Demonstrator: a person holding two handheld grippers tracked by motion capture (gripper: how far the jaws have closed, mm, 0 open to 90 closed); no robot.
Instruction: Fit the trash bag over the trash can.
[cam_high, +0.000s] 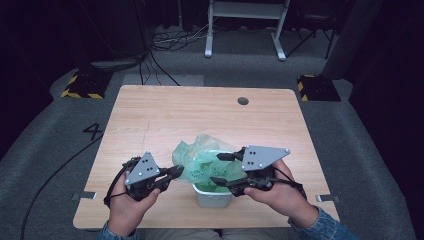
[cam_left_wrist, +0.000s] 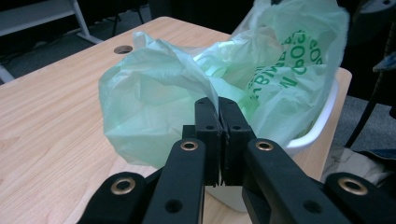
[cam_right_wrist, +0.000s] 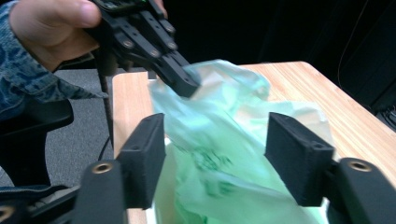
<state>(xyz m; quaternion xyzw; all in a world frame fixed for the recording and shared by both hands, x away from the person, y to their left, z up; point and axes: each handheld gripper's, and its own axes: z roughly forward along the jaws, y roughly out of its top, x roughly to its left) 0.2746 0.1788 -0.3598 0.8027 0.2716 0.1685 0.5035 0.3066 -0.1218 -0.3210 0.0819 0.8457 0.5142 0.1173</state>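
Bag (cam_high: 202, 160) sits in the bin (cam_high: 212, 196) (near table (cam_high: 150, 115) edge).

A pale wood-grain table top with rounded corners (cam_high: 150, 115) stands on grey carpeted floor (cam_high: 50, 150), with a small round dark hole (cam_high: 243, 101) near its far right edge. Beyond it, in a dark room, a white metal frame on two feet (cam_high: 245, 20) stands by loose black cables (cam_high: 165, 40). Black blocks with yellow-and-black hazard stripes (cam_high: 82, 85) sit far left and far right (cam_high: 317, 87), and a painted number four (cam_high: 93, 131) marks the left floor.
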